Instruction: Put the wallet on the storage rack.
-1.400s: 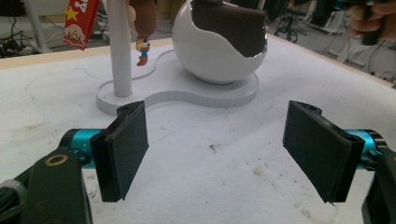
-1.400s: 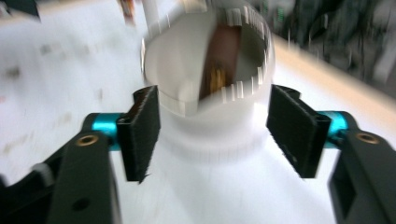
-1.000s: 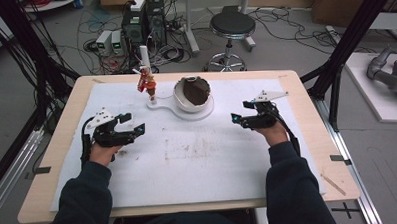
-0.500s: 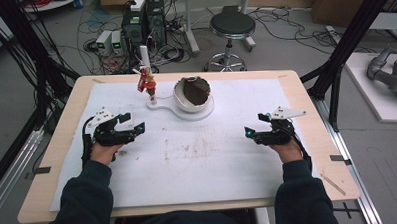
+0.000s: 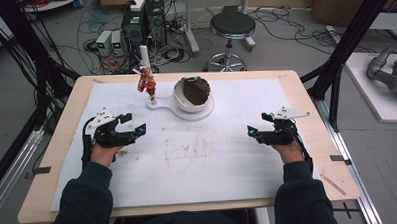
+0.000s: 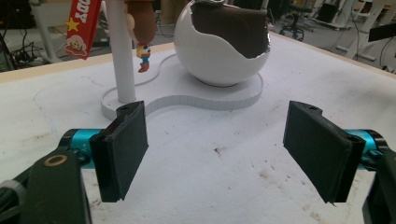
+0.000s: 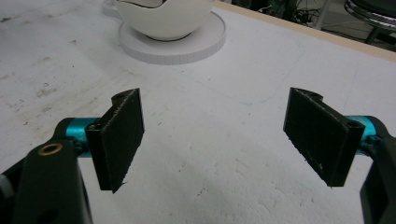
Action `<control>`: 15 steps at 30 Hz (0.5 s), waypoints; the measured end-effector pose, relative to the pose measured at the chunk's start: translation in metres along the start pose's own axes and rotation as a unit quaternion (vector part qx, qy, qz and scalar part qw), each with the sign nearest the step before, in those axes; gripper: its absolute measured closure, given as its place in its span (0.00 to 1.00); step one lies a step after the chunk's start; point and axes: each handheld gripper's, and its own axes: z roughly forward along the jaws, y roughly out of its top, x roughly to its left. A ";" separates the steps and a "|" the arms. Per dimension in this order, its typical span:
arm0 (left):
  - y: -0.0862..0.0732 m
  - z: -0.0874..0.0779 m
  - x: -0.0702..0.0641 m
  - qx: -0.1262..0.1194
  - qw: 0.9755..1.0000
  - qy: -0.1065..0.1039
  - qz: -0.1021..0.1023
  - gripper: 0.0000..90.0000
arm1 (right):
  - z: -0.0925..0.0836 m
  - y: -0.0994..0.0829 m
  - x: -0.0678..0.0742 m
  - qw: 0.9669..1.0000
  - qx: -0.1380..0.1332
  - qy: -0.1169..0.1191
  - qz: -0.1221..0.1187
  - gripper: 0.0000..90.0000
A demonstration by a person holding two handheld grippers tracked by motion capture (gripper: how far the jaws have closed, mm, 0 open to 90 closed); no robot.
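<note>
The white egg-shaped bowl point(image 5: 193, 94), with a jagged cracked-shell rim and a dark brown lining, sits on the round end of a white figure-eight base point(image 5: 179, 106) at the far middle of the table, on the white mat point(image 5: 198, 162) that covers most of the wooden tabletop point(image 5: 332, 137). On the smaller end of that base, just to the bowl's left, a thin white post point(image 5: 146, 69) stands upright, and from it hang a small cowboy figure point(image 5: 148, 86) and a red strap point(image 6: 83, 25) printed with white letters and a star; in the left gripper view the figure's boots dangle just above the base without touching it. The left gripper point(image 5: 132, 128) rests low over the mat on the near left, pointing toward the base, its jaws wide apart with nothing between them but stained mat; the bowl and post stand a little beyond its pads point(image 6: 122, 149). The right gripper point(image 5: 253, 130) lies well apart from the bowl on the near right side of the mat, aimed inward; its jaws have just been opening and now stand wide with only bare mat between them, the bowl and base showing farther off at the top of the right gripper view. Beyond the table, on the floor, stand a round black stool point(image 5: 232, 26) and a cluster of computers and cables point(image 5: 143, 24).
</note>
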 end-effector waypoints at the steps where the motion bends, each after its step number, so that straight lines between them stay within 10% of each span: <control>1: 0.000 0.000 0.000 -0.001 1.000 -0.001 0.000 0.24 | 0.000 0.000 0.000 1.000 0.001 0.001 0.004 0.23; 15: -0.001 -0.001 0.000 -0.001 1.000 0.000 -0.002 0.25 | 0.002 -0.002 -0.001 1.000 0.001 0.003 0.005 0.23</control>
